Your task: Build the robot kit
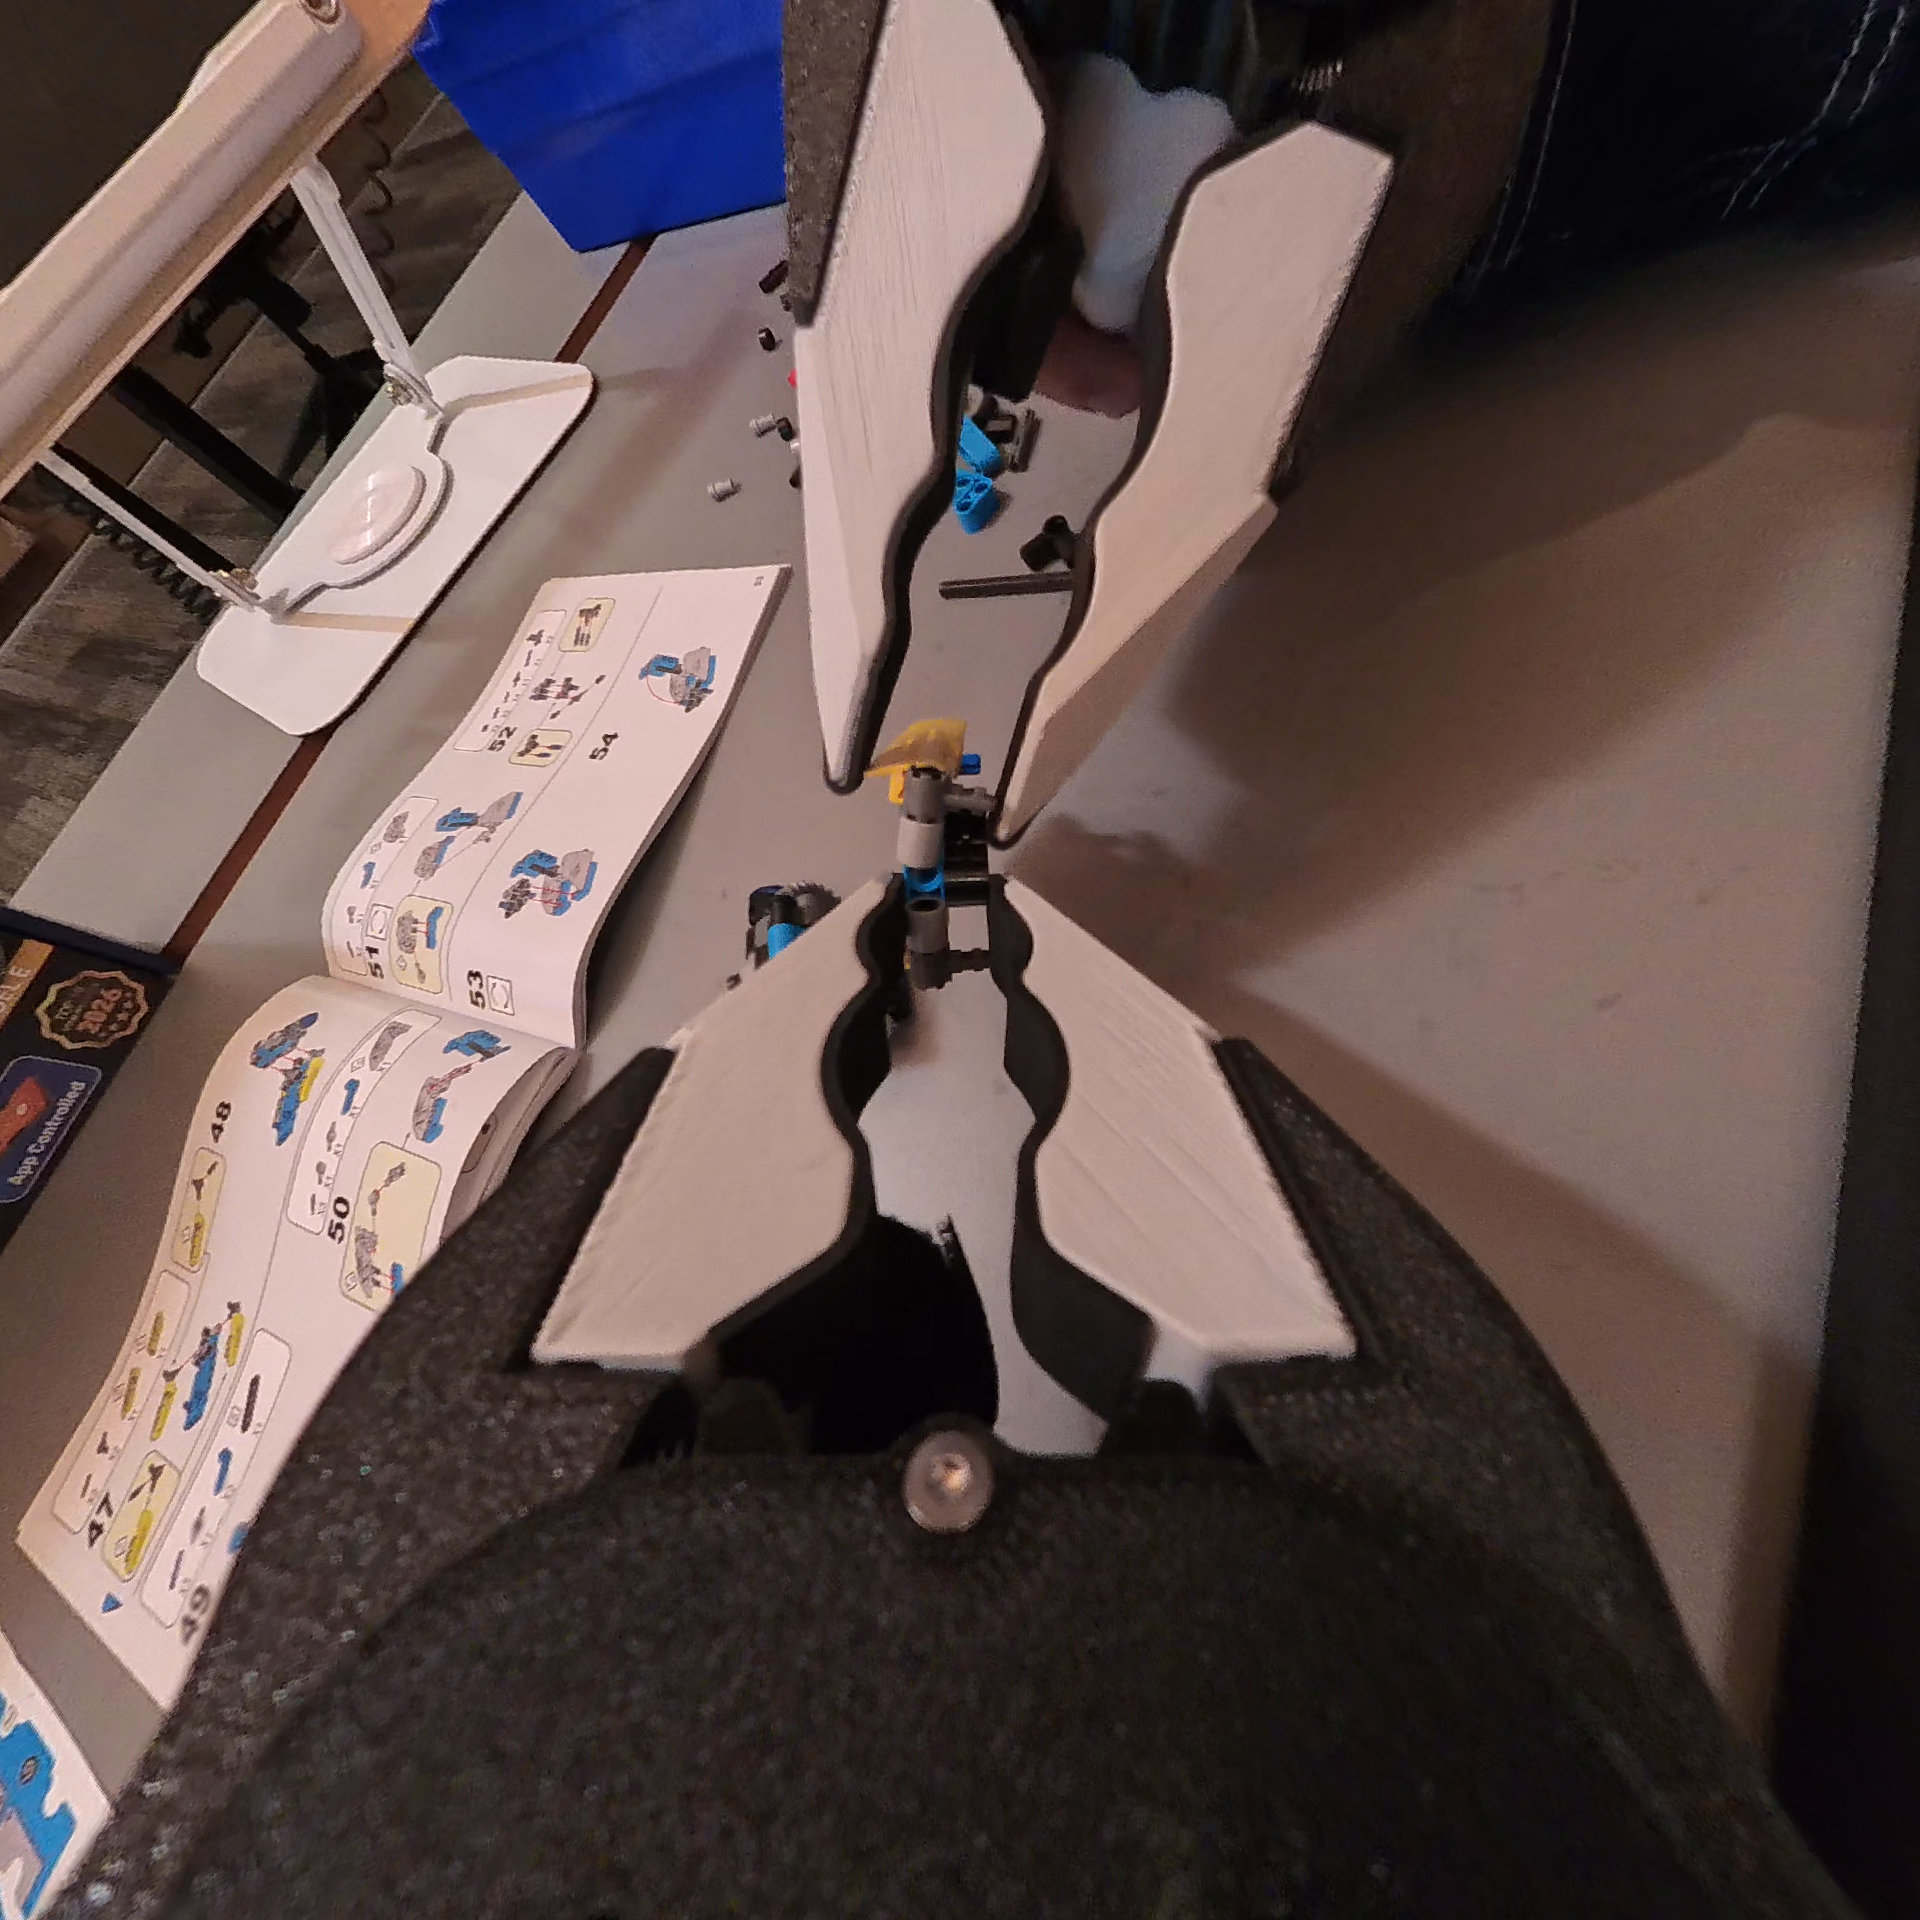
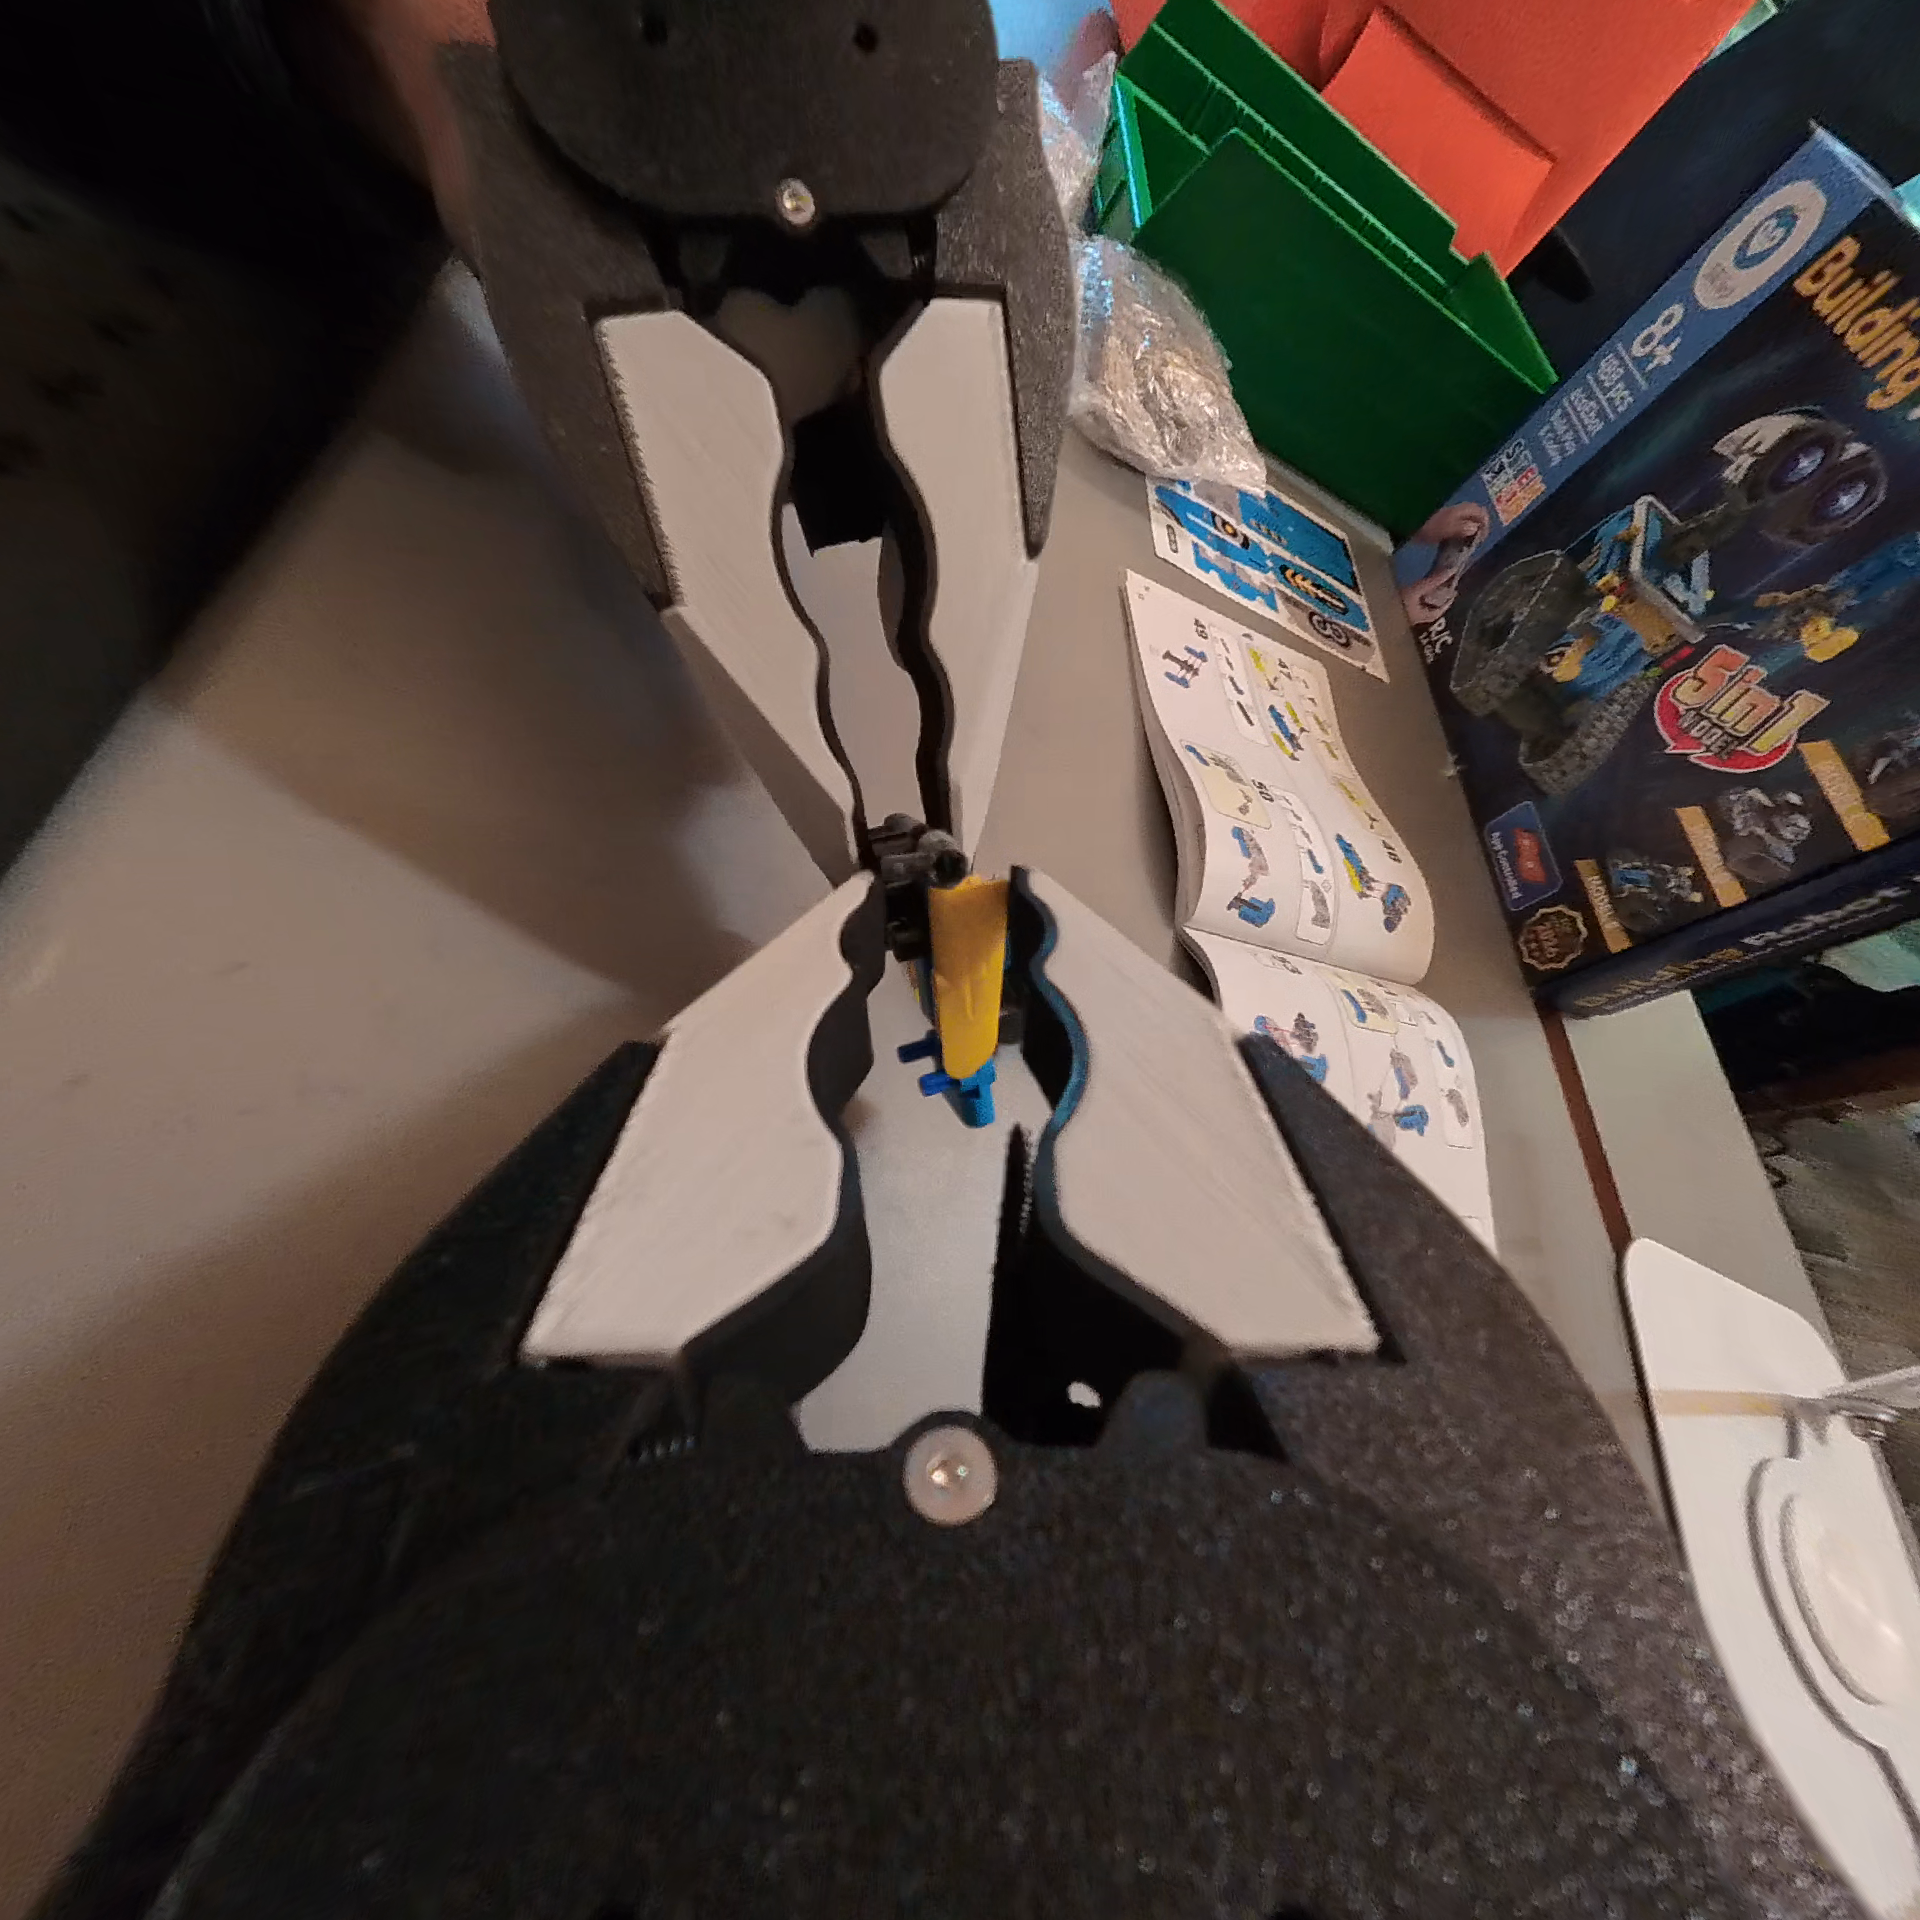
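Your left claw (image 1: 940,894) and right claw (image 2: 948,899) both pinch one small brick assembly (image 1: 935,852); its middle is hidden.

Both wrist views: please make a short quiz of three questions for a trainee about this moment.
1. True or false: the left hand-held gripper and the right hand-held gripper both grip the same small brick assembly.
2. Which colour is the long piece between the right gripper's fingers? A red, B yellow, C green.
3. What lies open on the table beside the grippers?

Key: 1 true. 2 B. 3 An instruction booklet.
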The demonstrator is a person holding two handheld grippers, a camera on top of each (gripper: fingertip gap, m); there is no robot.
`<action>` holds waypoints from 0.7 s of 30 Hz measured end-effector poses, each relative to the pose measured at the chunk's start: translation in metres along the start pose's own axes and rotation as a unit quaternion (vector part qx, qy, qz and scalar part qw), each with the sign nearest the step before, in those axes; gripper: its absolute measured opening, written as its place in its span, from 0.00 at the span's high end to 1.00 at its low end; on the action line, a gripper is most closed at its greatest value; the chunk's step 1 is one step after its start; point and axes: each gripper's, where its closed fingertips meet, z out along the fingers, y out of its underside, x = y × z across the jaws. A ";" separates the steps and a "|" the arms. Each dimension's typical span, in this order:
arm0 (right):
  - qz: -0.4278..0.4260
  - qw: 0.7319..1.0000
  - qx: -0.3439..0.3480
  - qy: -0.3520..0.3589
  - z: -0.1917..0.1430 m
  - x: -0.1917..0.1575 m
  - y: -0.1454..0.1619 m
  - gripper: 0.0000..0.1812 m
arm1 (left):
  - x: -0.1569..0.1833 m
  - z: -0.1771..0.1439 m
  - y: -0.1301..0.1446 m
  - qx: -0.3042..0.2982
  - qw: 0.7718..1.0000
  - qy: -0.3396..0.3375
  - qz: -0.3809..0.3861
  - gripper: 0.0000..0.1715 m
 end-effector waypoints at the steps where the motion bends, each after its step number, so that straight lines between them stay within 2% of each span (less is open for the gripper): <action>1: -0.009 1.000 -0.002 0.006 0.000 0.000 -0.001 0.87 | 0.000 0.000 0.000 0.000 1.000 0.000 0.000 0.91; 5: -0.046 0.999 -0.014 0.025 0.002 -0.001 0.000 0.87 | 0.001 0.001 0.002 -0.005 1.000 0.001 0.003 0.91; 9: -0.056 0.998 -0.011 -0.001 0.000 -0.007 0.000 0.88 | 0.007 0.002 0.001 -0.004 1.000 0.010 0.024 0.91; 17: 0.003 0.995 -0.013 -0.099 -0.004 -0.026 0.007 0.88 | 0.024 0.006 0.004 -0.014 0.996 0.026 0.089 0.91; 21: 0.004 0.997 -0.010 -0.078 -0.003 -0.021 0.006 0.88 | 0.020 0.005 0.004 -0.014 0.997 0.021 0.073 0.91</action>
